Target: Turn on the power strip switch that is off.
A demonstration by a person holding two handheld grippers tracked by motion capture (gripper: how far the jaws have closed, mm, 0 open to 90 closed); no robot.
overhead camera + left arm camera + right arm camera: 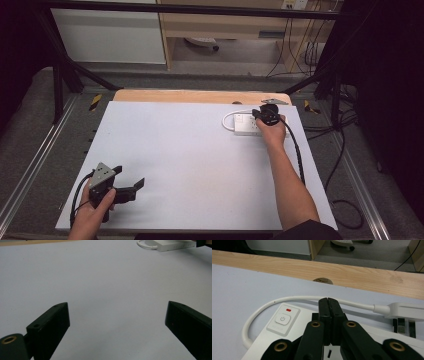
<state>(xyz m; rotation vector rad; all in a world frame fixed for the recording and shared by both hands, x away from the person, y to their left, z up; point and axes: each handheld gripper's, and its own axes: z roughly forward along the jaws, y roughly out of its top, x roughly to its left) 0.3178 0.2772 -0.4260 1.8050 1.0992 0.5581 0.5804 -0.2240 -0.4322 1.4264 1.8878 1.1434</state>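
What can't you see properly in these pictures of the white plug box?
- Power strip: in the right gripper view, the shut right gripper covers its middle sockets.
- Plug: cut off by that view's right edge.
- Power strip's far end: in the left gripper view, cut off at the top edge.
- Switch lettering: too small to read.

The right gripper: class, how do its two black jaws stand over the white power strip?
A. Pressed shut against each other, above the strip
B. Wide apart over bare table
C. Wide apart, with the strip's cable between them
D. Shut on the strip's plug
A: in the right gripper view the right gripper has its jaws pressed flat together, nothing between them, above the power strip beside its switch.
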